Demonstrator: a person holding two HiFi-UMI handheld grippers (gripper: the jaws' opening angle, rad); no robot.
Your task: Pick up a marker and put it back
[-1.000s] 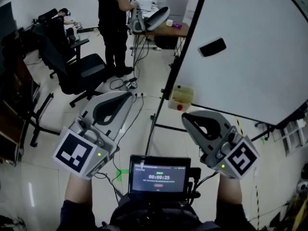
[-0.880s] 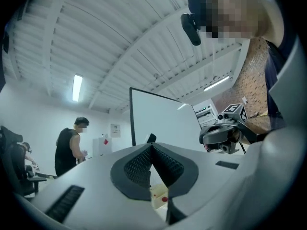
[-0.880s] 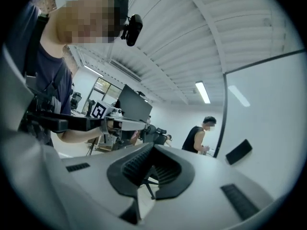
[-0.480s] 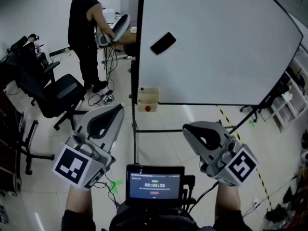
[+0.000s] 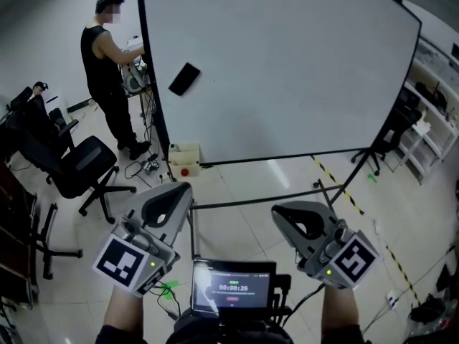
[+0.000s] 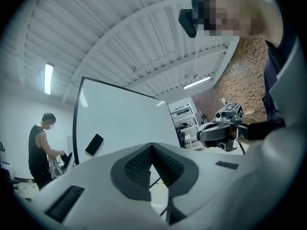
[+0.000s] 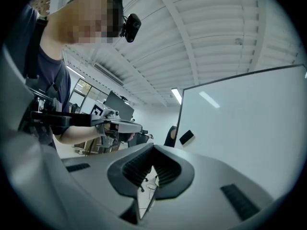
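Observation:
No marker can be made out in any view. A large whiteboard [image 5: 287, 70] stands ahead on a wheeled frame, with a black eraser [image 5: 185, 78] stuck near its left edge. A small cream box [image 5: 184, 158] with something red on it hangs at the board's lower left corner. My left gripper [image 5: 179, 190] and right gripper [image 5: 280, 213] are held low in front of me, well short of the board. Both are shut with nothing between the pads. The left gripper view shows the board [image 6: 120, 123] and eraser [image 6: 94, 144] beyond closed jaws; so does the right gripper view [image 7: 249, 114].
A person in black [image 5: 107, 70] stands at a desk left of the board. Black office chairs [image 5: 75, 167] and floor cables lie to the left. Shelving [image 5: 423, 120] stands at the right. A small screen [image 5: 233, 287] sits at my chest. The board's frame legs [image 5: 330, 192] reach across the floor.
The view has swung round, so the whiteboard now faces me squarely and the person and chairs sit further left. Both grippers keep their place in front of me, still shut.

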